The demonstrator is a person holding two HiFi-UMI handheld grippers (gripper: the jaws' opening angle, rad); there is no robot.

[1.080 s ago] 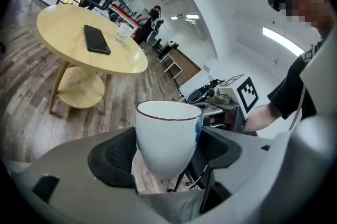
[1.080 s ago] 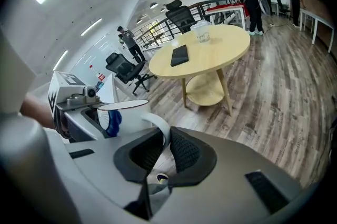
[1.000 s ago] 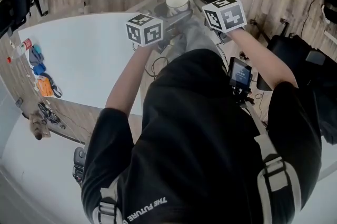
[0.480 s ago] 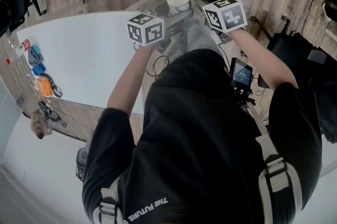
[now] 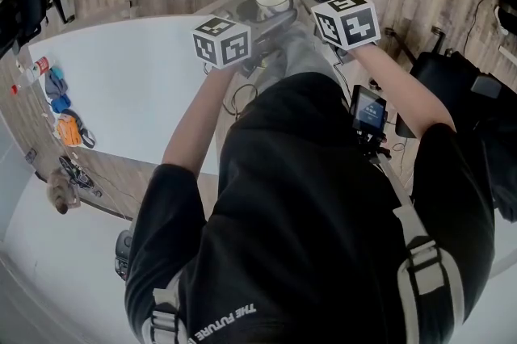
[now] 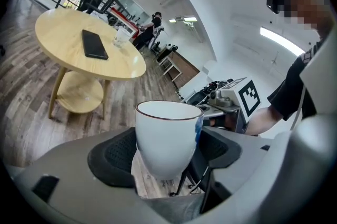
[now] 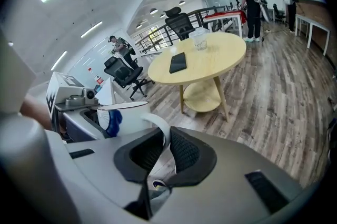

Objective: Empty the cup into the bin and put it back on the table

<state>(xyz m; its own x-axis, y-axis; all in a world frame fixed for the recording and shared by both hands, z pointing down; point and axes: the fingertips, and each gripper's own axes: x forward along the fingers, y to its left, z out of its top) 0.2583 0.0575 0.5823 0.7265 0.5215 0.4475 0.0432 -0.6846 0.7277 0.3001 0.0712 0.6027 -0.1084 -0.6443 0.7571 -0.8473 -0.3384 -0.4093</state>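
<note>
Over wood floor (image 6: 26, 86), left gripper (image 6: 168, 153) jaws clamped around cup (image 6: 167, 133), right gripper (image 7: 164, 150) jaws pinching its handle (image 7: 159, 127).

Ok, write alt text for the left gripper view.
A white cup stands upright, clamped between the left gripper's jaws. Behind it, a round wooden table with a dark phone on it stands on a wood floor.

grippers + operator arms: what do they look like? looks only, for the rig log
The left gripper and right gripper have smooth grey bodies and black fingers with a dimpled mesh face. Each carries a white cube printed with black square markers. The person wears a black short-sleeved T-shirt with white lettering, plus grey harness straps.
</note>
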